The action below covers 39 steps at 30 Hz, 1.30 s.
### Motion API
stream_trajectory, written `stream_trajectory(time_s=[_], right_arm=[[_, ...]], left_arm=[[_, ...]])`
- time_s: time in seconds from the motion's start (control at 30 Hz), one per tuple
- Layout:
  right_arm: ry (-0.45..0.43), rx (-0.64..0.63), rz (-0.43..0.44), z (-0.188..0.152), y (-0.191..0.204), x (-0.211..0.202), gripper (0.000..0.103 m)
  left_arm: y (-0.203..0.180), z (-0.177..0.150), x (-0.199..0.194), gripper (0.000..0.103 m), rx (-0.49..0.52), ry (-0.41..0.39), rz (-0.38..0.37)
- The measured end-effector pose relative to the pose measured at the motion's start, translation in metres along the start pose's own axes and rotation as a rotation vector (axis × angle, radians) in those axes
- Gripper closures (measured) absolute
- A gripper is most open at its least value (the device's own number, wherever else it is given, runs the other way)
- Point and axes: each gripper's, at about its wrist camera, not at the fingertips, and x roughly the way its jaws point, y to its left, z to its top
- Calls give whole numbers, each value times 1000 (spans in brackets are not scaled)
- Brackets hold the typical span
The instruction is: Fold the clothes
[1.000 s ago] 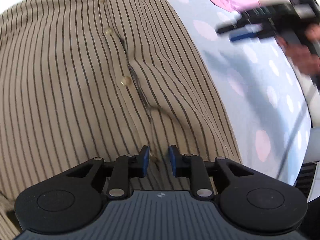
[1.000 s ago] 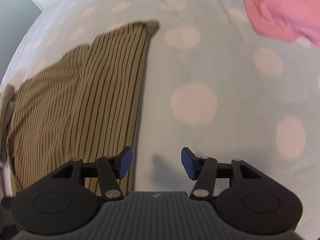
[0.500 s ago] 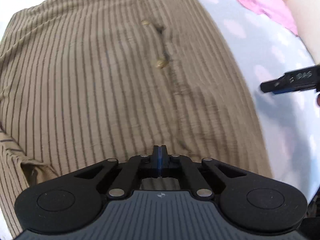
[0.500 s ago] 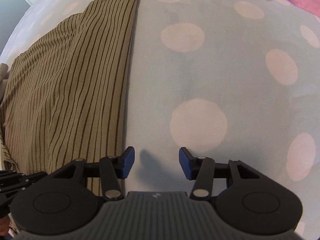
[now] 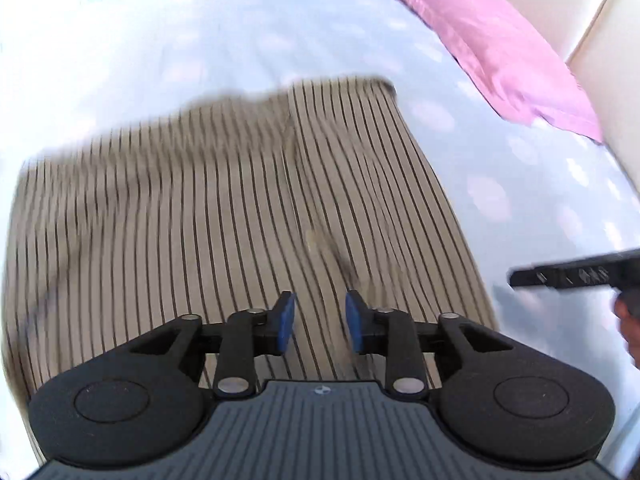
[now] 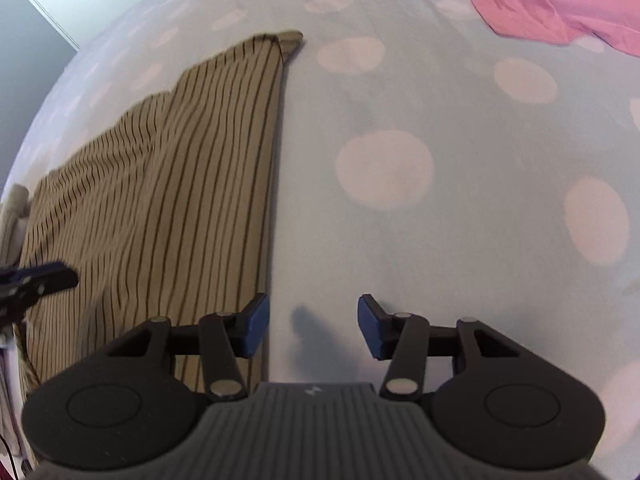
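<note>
A tan shirt with thin dark stripes [image 5: 224, 208] lies flat on the bed, its button placket running up the middle. My left gripper [image 5: 319, 322] hovers above the shirt's near part; its jaws are opening and nothing is between them. In the right wrist view the same shirt [image 6: 168, 184] fills the left side, its straight right edge running toward me. My right gripper [image 6: 311, 330] stands open over the bare sheet just right of that edge, holding nothing. Its finger tip [image 5: 576, 272] shows at the right of the left wrist view.
The bed has a pale blue sheet with pink dots [image 6: 400, 168]. A pink pillow [image 5: 492, 48] lies at the far right by a cream headboard [image 5: 560, 4]. Pale cloth [image 6: 14, 208] sits at the bed's left edge.
My left gripper was shut low on the shirt half a second ago; it has since lifted back and opened, empty. The right gripper stayed open and sank slightly beside the shirt's edge.
</note>
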Motion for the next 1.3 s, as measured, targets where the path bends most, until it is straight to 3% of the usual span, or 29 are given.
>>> stream_trajectory(time_s=[0.17,0.33,0.43,0.53,0.77,0.9,1.0,1.03,1.1,1.3], right_arm=[[-42,53,52,42,-5,26,51],[-115,46,37,82,-7,42,52],[-152,70,34,109,-10,51,61],[-208,112,14,138,-13,60,62],[-263,302,115,181,-22,90,61],[-247,378,163,193,-20,114,63],[-268,322,113,198,-6,120,95],[-283,293,94,198,-1,118,100],[-313,237,56,199,9,114,101],[-439,64,19,211,37,91,102]], left_arm=[[-5,66,51,76,7,-55,16],[6,106,98,75,-43,-75,43],[11,124,121,75,-60,-74,33],[14,129,133,75,-60,-71,16],[21,127,146,76,-80,-79,-23],[25,129,147,80,-104,-81,-48],[26,130,147,89,-96,-89,-42],[26,131,146,91,-94,-92,-39],[27,132,146,102,-91,-99,-35],[28,134,134,103,-63,-127,-37]])
